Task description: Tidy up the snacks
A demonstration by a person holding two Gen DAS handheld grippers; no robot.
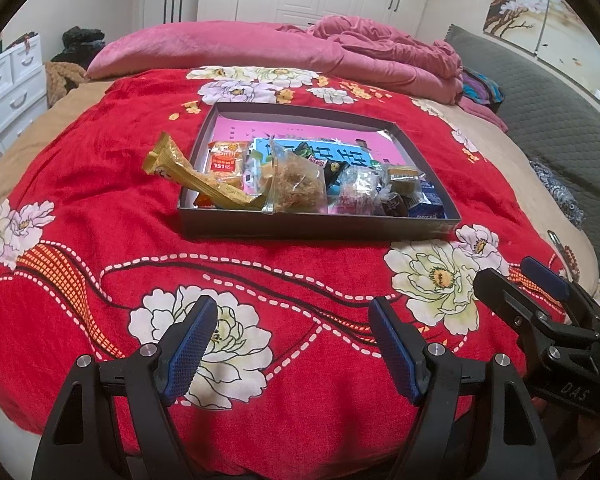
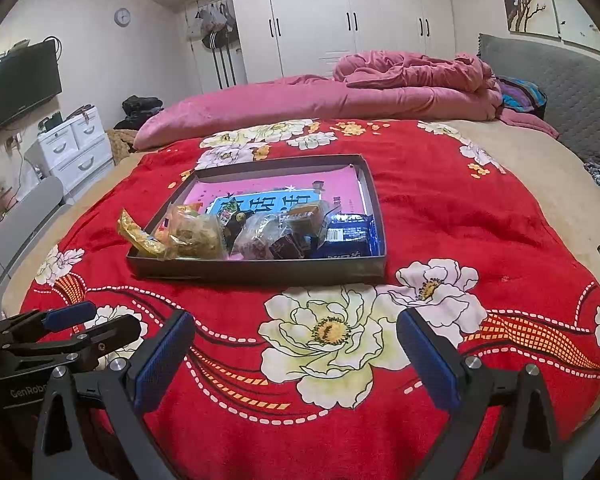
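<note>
A dark shallow box [image 1: 316,229] [image 2: 260,270] sits on the red floral bedspread and holds several wrapped snacks along its near side. A long golden packet [image 1: 196,178] [image 2: 138,234] leans over the box's left rim. A clear bag of shredded snack [image 1: 298,184] [image 2: 196,234] stands beside it. A blue packet [image 1: 426,204] [image 2: 348,236] lies at the near right corner. My left gripper [image 1: 294,344] is open and empty, well short of the box. My right gripper [image 2: 296,354] is open and empty, also short of the box. Each gripper shows in the other's view, the right [image 1: 520,280] and the left [image 2: 96,320].
A pink quilt [image 1: 284,52] [image 2: 340,92] is heaped across the far side of the bed. A grey headboard [image 1: 548,112] runs along the right. White drawers [image 2: 76,140] and a wall TV [image 2: 18,84] stand to the left. White wardrobes [image 2: 340,16] line the back wall.
</note>
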